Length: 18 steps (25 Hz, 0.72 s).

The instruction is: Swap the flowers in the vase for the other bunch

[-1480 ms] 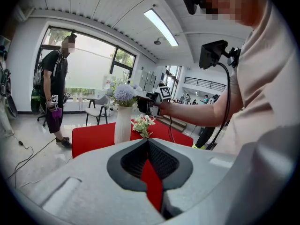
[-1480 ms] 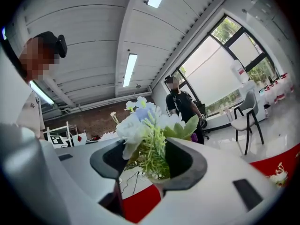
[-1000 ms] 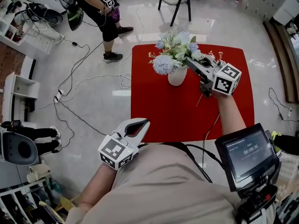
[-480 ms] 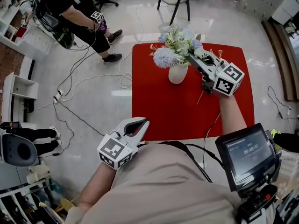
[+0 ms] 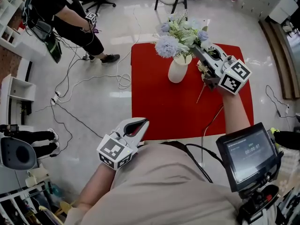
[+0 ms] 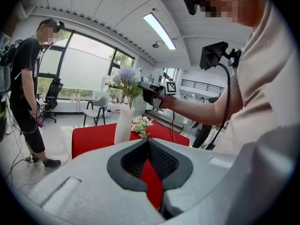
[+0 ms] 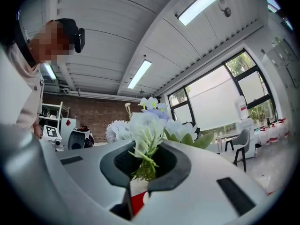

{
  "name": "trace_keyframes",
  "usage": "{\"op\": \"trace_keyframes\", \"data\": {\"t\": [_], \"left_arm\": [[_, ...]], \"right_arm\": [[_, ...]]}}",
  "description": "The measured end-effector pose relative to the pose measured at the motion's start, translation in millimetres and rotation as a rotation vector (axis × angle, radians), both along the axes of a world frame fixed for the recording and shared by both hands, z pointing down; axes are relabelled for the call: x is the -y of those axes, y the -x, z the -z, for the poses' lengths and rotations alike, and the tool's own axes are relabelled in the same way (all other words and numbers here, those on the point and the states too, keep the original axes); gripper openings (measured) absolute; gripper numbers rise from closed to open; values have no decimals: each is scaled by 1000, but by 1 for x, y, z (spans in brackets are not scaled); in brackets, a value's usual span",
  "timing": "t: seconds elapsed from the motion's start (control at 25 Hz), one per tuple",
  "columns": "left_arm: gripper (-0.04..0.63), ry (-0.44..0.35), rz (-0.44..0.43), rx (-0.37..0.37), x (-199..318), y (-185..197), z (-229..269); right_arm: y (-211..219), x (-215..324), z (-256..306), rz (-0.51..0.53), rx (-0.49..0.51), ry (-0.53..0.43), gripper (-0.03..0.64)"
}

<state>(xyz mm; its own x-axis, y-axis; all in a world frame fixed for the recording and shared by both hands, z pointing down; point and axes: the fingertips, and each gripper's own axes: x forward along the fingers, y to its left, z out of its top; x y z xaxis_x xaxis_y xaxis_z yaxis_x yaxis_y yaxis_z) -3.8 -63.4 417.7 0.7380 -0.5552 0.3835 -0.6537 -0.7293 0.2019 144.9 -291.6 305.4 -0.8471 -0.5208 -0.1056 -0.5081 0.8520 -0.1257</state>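
Right gripper (image 5: 196, 48) jaws, clamped on the stems of the bunch (image 5: 176, 34), had raised it higher in the white vase (image 5: 177, 70); pale blue-white blooms, green leaves. Left gripper (image 5: 143, 122) jaws closed, empty.

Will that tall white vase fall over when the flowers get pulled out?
Maybe. The white vase is tall and narrow with nothing holding it, so a sideways tug might tip it. The bunch, pinched at its stems by the right gripper, looks top-heavy, so its heads will probably sway.

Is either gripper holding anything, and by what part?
The right gripper grips the flower bunch by its green stems above the vase; the left gripper holds nothing.
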Motion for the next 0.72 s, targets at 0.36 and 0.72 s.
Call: {"op": "trace_keyframes", "data": {"t": [0.36, 0.72], "left_arm": [[8, -5, -8, -25, -2, 14, 2], [8, -15, -26, -40, 1, 16, 3]], "right_arm": [[-4, -7, 33, -44, 70, -31, 41], [-27, -11, 76, -114, 151, -91, 41]]}}
